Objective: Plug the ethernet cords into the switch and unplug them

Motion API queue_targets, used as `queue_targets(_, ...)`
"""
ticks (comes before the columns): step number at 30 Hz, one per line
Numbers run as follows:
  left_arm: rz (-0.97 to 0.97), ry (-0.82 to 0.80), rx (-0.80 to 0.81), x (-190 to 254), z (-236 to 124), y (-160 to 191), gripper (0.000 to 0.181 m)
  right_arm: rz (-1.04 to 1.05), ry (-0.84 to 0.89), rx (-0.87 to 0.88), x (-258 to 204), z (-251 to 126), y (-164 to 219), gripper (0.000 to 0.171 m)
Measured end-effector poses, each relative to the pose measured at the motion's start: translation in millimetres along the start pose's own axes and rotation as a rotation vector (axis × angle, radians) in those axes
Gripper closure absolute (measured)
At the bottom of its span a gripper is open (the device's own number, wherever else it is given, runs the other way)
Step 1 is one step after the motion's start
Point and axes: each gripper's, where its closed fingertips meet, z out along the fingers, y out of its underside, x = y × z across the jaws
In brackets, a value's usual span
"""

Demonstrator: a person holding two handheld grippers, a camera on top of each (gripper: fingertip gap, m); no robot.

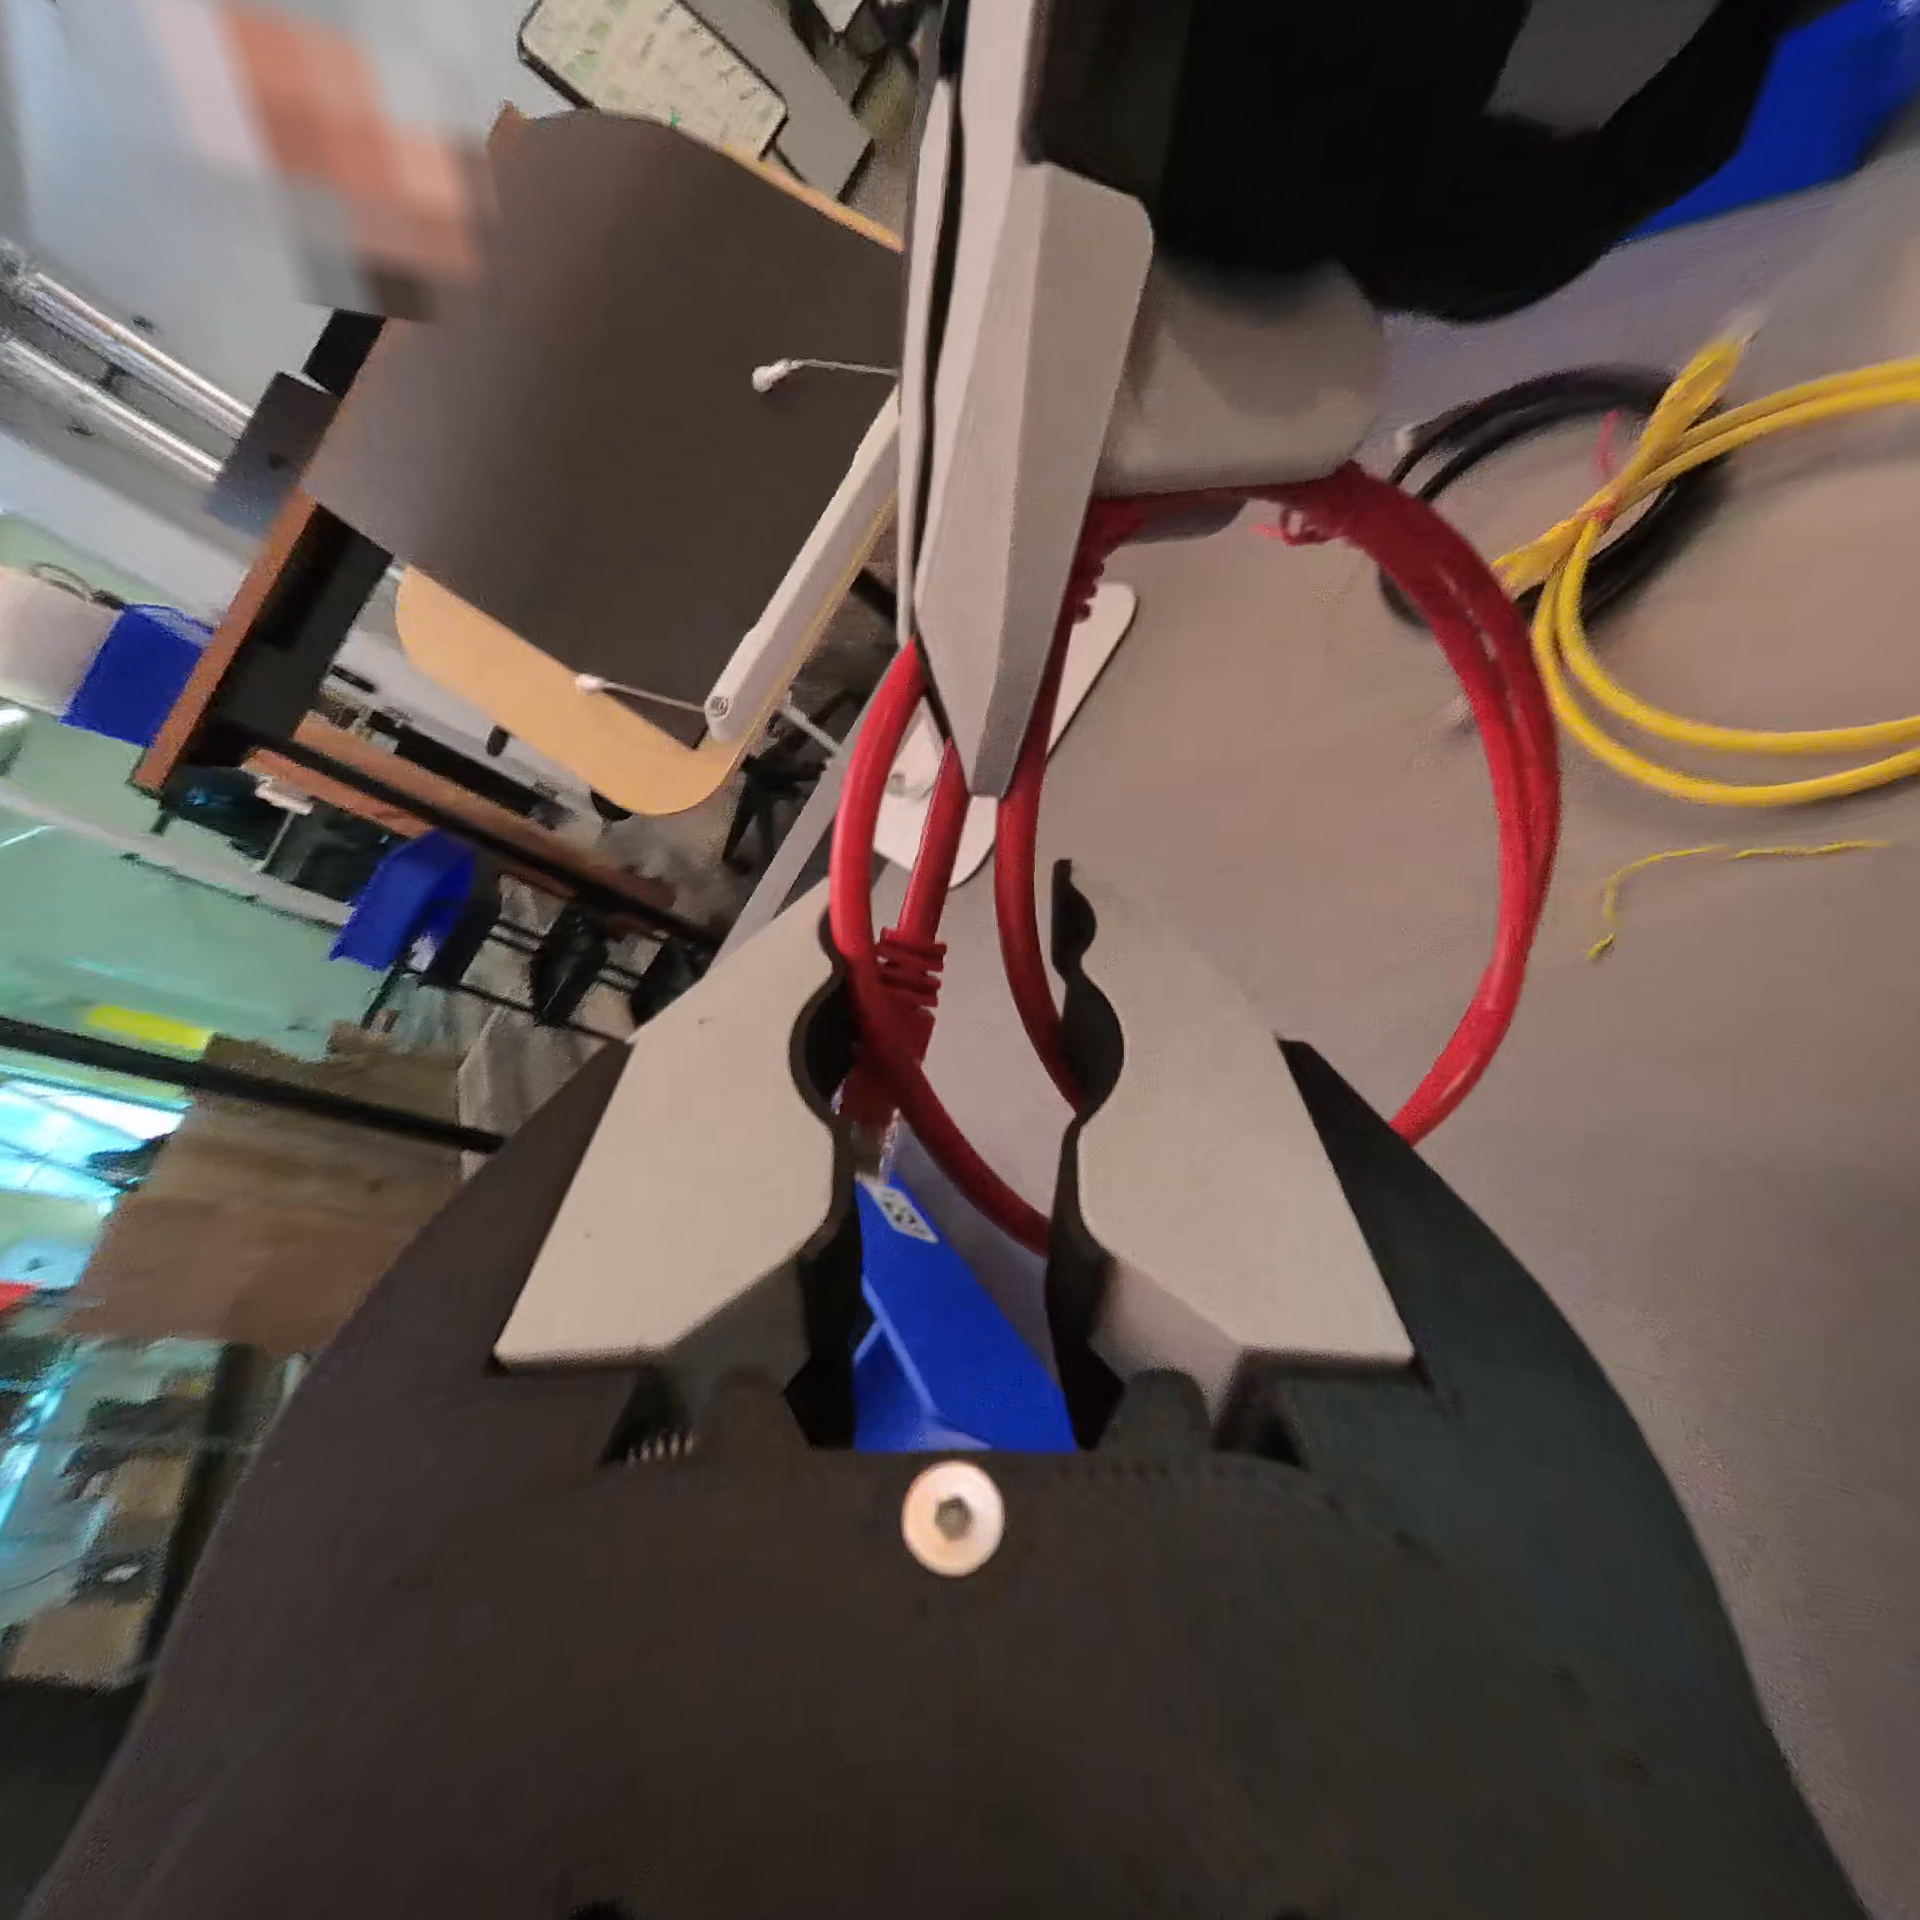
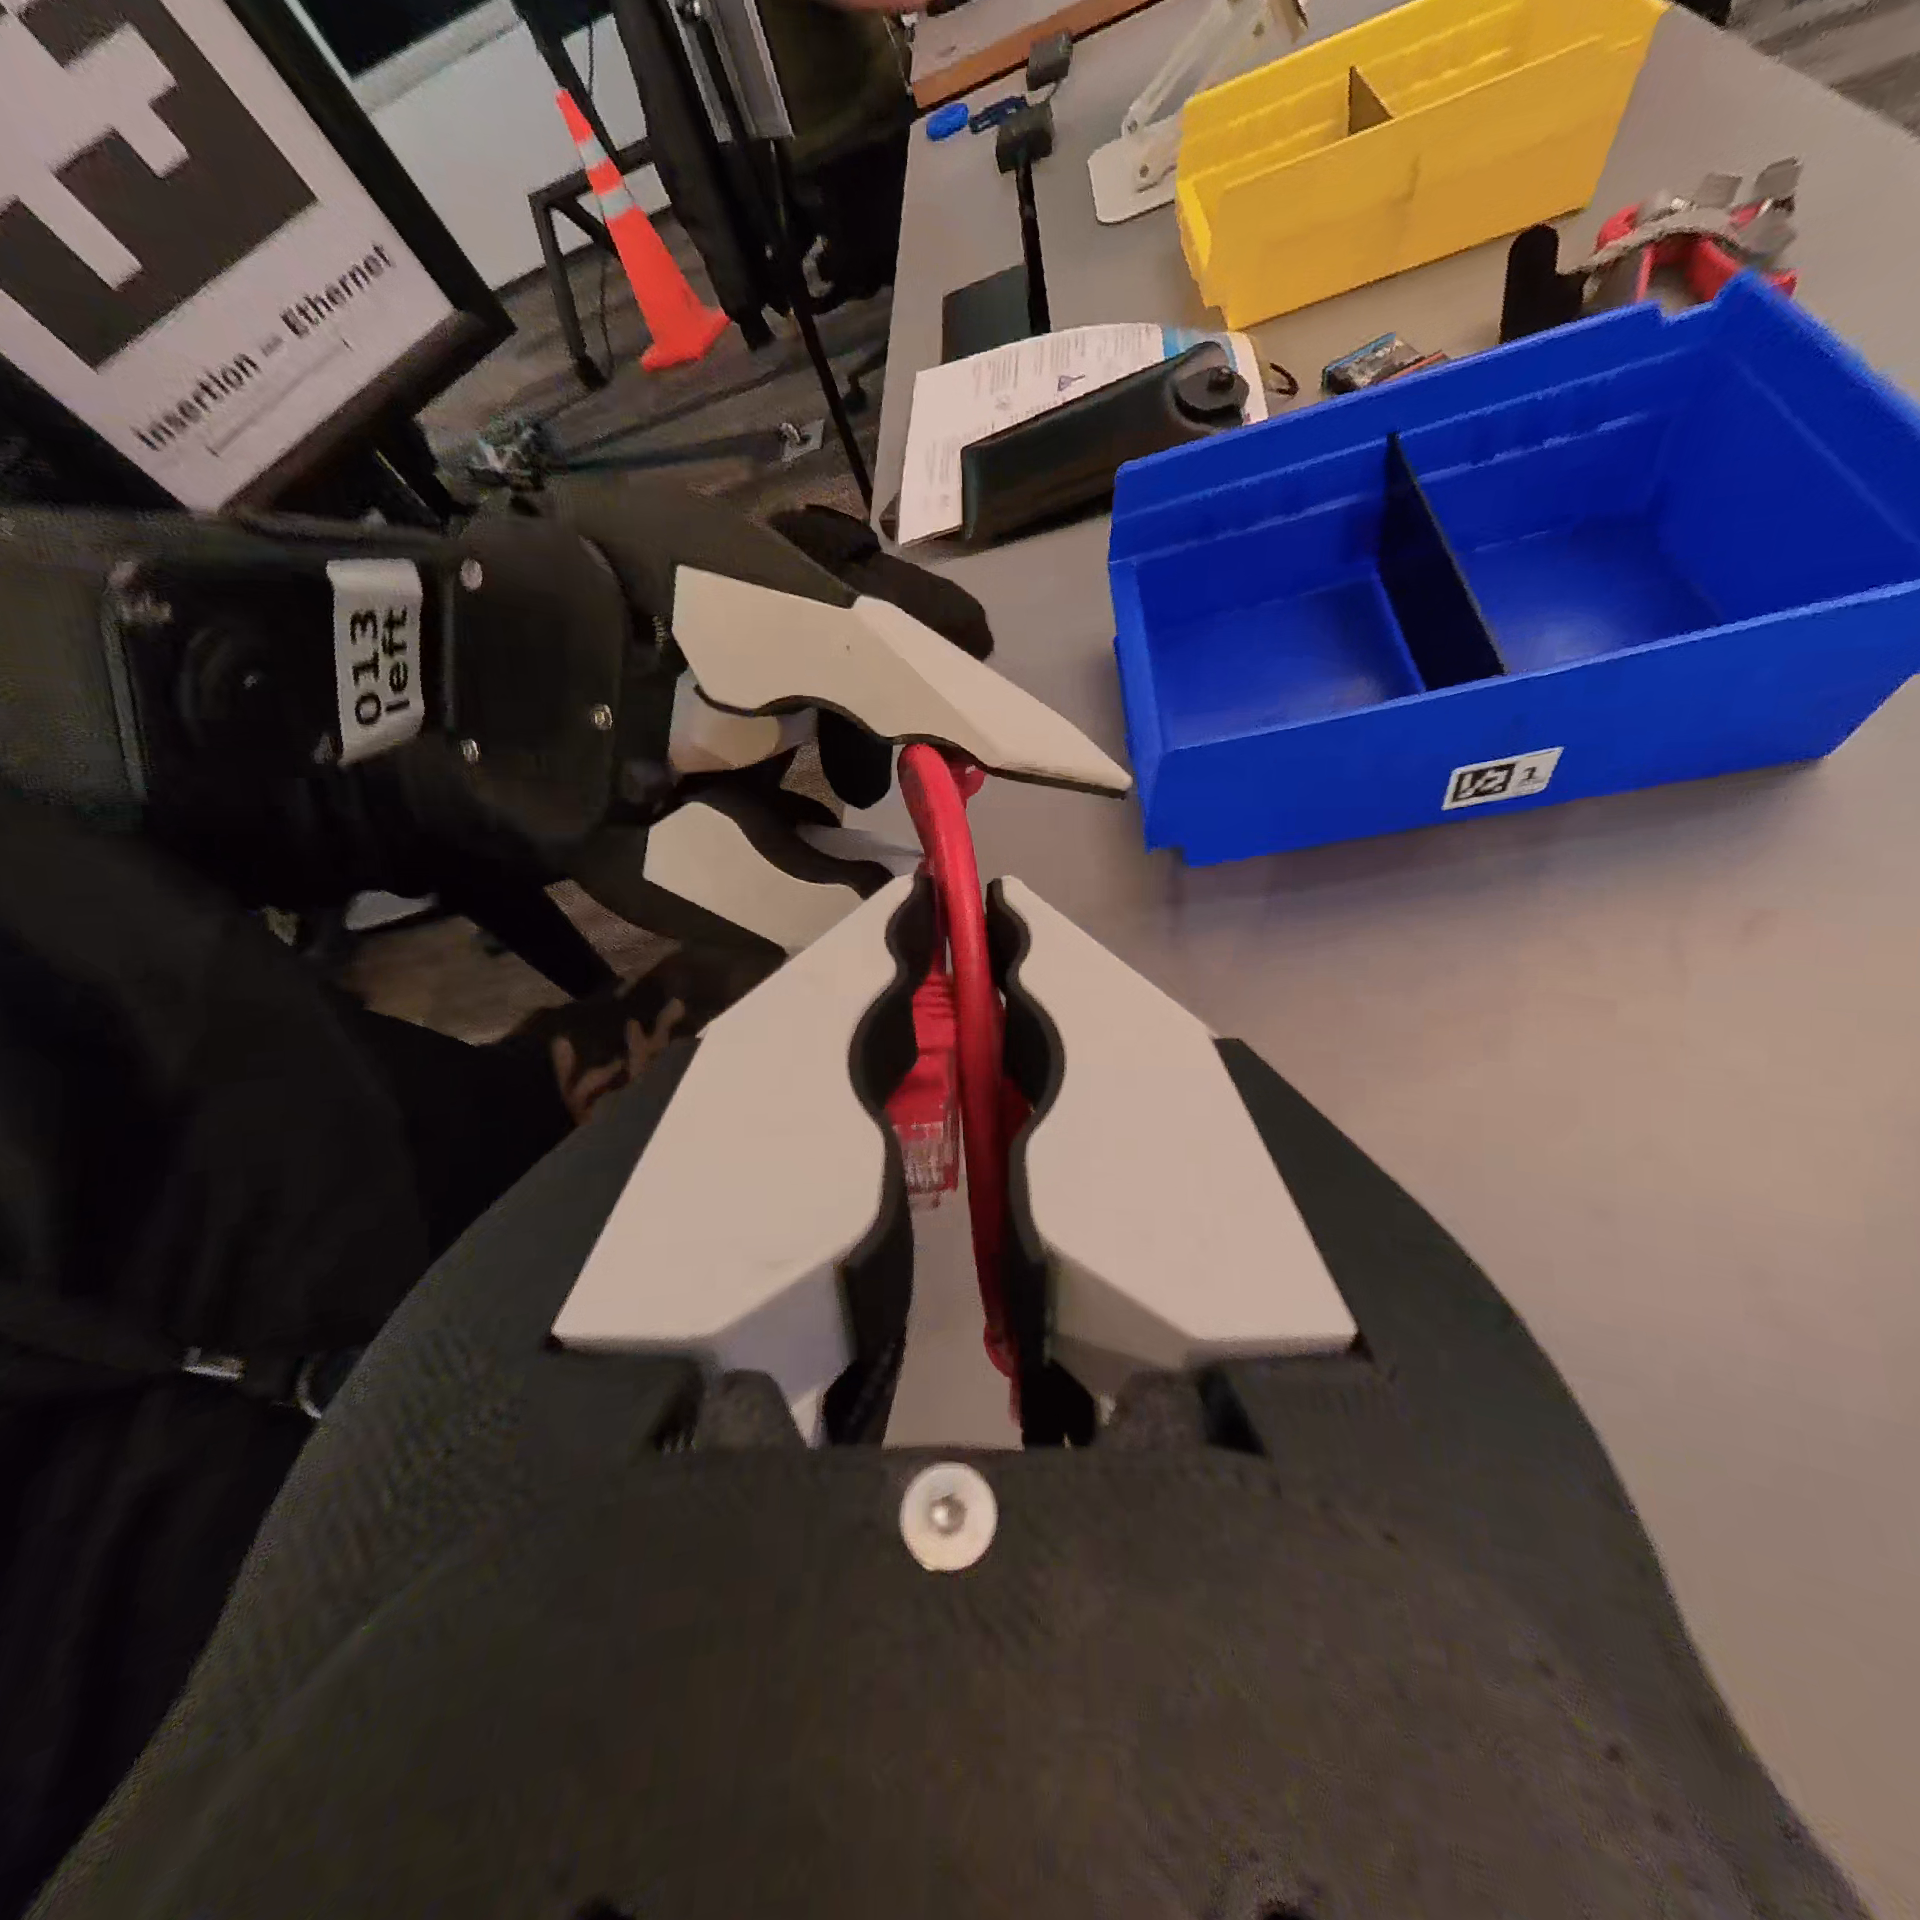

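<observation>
Two grippers meet over a grey table point(image 2: 1455, 1195). Right gripper point(image 2: 954, 914): jaws nearly closed, clamping the coiled red ethernet cord point(image 2: 961, 997). Left gripper point(image 1: 951, 914): jaws parted, the cord's plug point(image 1: 871, 1117) and loop between them, ungripped, beside a blue bin point(image 2: 1558, 727).

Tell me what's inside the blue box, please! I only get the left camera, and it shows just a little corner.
Observer: Nothing. The blue box has two halves, and both are empty.
Operator: Is there another box?
Observer: Yes, a yellow box stands behind the blue one.
Operator: Do the other tongs have a plug?
Observer: The right tongs are shut on the red cable, and one plug sits between their fingers.
</observation>
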Motion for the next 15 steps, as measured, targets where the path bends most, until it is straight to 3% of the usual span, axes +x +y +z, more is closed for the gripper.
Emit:
queue_targets(3,0.003,-0.038,-0.039,-5.4,0.6,6.3,0.165,0.045,-0.020,0.021,0.5,3.4,-0.5,0.163)
queue_targets(6,-0.011,-0.035,-0.057,-6.2,0.3,9.6,0.170,0.031,-0.022,0.034,0.8,6.9,-1.9,0.162)
queue_targets(10,-0.094,0.008,-0.068,-7.4,1.1,15.0,0.171,-0.012,0.004,0.063,2.4,-0.3,-10.6,0.135)
queue_targets(15,-0.201,0.050,-0.076,-15.7,-0.2,22.7,0.172,-0.292,0.197,-0.061,11.5,-22.3,-3.8,0.130)
